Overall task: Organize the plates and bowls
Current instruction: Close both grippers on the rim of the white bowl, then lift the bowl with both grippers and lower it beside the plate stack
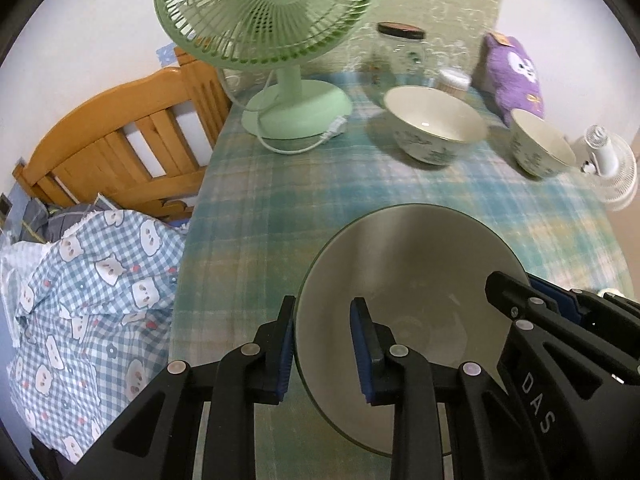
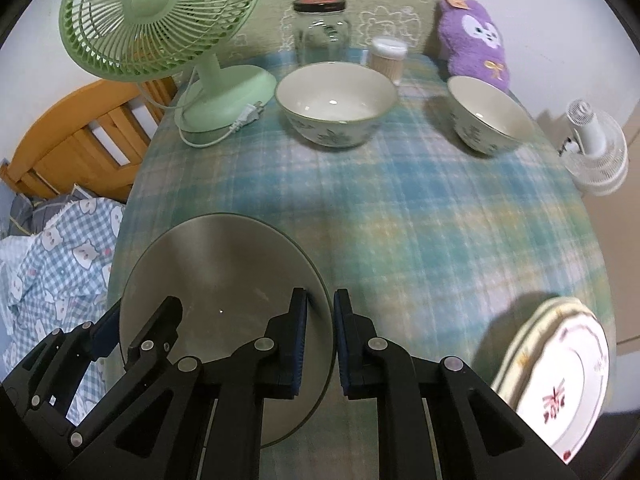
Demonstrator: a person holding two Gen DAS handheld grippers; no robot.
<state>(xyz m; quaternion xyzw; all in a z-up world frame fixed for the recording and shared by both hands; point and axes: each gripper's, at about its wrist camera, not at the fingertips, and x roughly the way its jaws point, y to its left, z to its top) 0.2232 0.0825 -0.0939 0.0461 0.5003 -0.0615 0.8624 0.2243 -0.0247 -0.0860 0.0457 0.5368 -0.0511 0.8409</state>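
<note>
Both of your tools are working the same piece: a large, pale grey-green round ceramic plate (image 1: 404,276) with a thin dark rim, lying on the blue-green plaid tablecloth (image 1: 288,200) near the front edge of the table. Your left gripper (image 1: 326,344) straddles the plate's left rim, one blue pad outside it and one over the plate, with a gap showing, so it is spread and not yet pinching. Your right gripper (image 2: 320,340) brackets the right rim the same way; its pads stand closer together, but they look just apart from the rim rather than clamped on it. Before you lift, seat each rim deep between the pads and squeeze both sides evenly, since a glazed plate will likely slip if only the lip is caught. Keep the plate level and raise both hands together. The likely home is the stack of scalloped cream plates with red flower motifs (image 2: 560,376) at the front right, well apart from this plate, so carry it low across the cloth. The big floral-patterned cream bowl (image 2: 336,104) and the smaller matching bowl (image 2: 490,120) sit at the back, beyond your path, in front of the mint-green desk fan (image 2: 160,32).
</note>
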